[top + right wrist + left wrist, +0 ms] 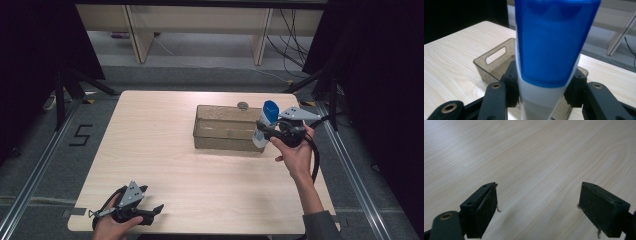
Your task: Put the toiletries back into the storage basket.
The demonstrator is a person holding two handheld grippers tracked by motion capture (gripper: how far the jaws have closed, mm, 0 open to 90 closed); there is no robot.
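A white bottle with a tall blue cap stands upright in my right gripper, which is shut on its white body at the right end of a smoky see-through bin. In the right gripper view the blue cap rises between the two black jaws, which press on the white body, and the bin lies behind it. My left gripper rests near the table's front left edge, open, with bare wood between its fingers.
A small round grey object lies on the table just behind the bin. The light wooden table stands on a grey floor with rails at both sides. Desk legs and cables show at the back.
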